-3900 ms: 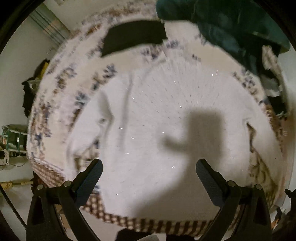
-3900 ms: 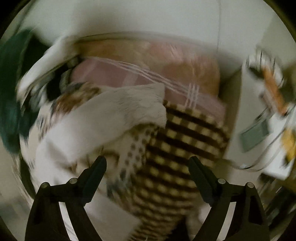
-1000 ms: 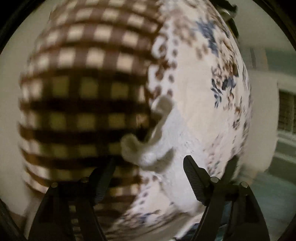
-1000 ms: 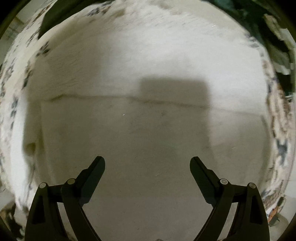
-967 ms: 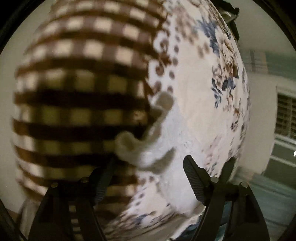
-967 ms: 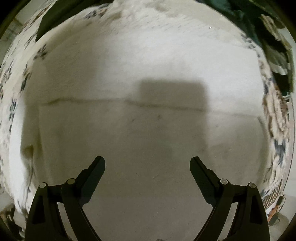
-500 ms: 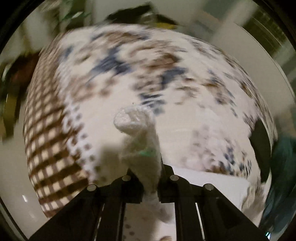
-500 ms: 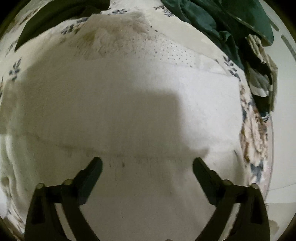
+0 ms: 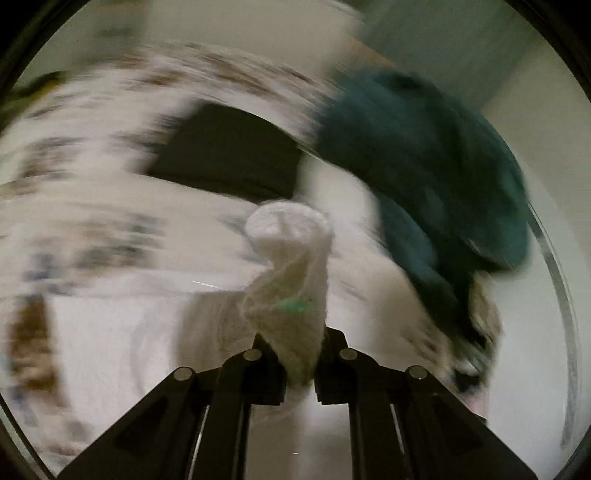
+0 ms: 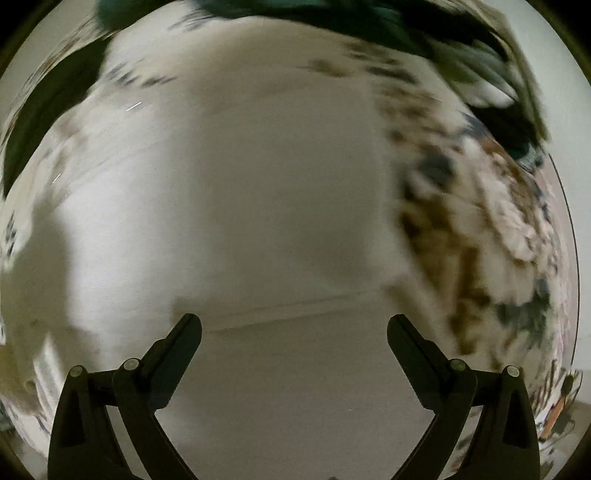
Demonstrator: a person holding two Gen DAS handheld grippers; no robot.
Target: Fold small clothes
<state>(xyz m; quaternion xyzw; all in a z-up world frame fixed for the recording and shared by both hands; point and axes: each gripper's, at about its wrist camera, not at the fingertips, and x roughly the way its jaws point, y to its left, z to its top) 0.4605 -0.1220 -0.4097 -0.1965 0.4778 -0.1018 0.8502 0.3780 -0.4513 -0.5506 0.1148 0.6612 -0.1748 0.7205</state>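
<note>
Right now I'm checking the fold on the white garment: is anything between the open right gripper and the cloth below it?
Nothing visible. The right gripper hangs open over bare white garment. The teal clothes lie at the far edge. The left gripper is shut on a bunched corner.

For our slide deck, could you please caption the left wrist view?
Left claw shut on a bunched white knit garment above a blurred floral bedspread.

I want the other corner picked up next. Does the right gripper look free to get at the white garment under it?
Probably yes: the right gripper is open and empty, and the white garment lies uncovered right ahead.
</note>
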